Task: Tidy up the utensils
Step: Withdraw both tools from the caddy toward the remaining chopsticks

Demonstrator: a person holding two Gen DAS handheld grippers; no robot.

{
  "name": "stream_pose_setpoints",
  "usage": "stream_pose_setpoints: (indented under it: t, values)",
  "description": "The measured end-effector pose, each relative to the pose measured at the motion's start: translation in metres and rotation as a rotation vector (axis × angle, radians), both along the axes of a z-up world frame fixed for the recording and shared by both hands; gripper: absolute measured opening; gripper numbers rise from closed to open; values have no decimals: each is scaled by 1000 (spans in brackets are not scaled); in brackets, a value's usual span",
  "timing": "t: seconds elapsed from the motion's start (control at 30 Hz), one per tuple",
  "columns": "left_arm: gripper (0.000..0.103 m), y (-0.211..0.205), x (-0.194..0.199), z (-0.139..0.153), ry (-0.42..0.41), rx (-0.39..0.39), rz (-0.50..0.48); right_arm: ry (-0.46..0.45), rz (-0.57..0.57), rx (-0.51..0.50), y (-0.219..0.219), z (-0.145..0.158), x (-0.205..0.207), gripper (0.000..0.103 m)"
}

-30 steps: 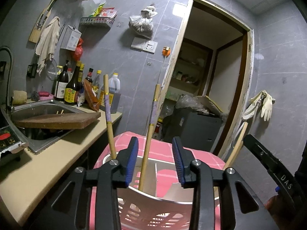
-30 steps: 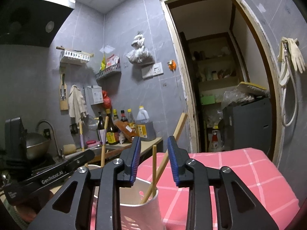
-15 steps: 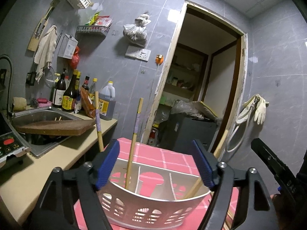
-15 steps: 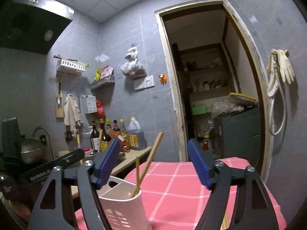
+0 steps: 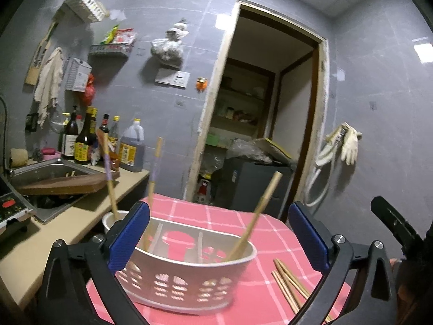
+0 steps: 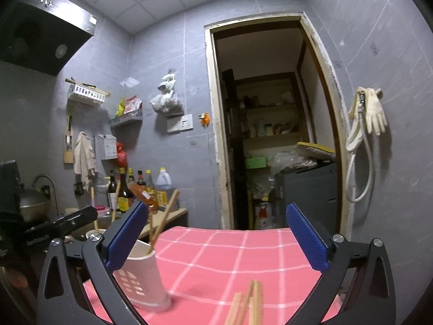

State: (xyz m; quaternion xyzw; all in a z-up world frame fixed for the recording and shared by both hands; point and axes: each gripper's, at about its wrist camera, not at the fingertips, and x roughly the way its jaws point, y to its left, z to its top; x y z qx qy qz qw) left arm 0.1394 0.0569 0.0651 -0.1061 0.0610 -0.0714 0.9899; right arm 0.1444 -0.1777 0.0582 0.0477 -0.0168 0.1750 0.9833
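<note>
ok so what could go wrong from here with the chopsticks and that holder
1. The white slotted plastic holder is light, and the wooden chopstick leans steeply on its rim; a nudge could tip it.
2. The loose wooden chopsticks lie near the edge of the pink checked tablecloth and could roll off.
3. Both claws are opening wide and empty; one could clip the holder.

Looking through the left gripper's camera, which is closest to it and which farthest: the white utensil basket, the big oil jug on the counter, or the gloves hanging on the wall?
From the left gripper, whose jaws are opening:
1. White utensil basket, directly ahead on the pink cloth, between the jaws.
2. Oil jug, left, on the counter's far end.
3. Gloves, right, on the far wall.
</note>
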Motion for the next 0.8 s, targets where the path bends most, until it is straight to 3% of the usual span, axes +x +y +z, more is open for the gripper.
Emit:
stream_pose_setpoints:
  t: [0.27,0.5,0.8]
  values:
    - [100,-46,1,-17,75,51,-89,52,-58,-47,-30,-12,-3,103]
    - [100,-82,10,-44,163,105,-108,120,-78,-55,-47,-32,1,103]
    - [100,-110,35,-74,308,183,-151,301,-78,-73,-62,-58,29,103]
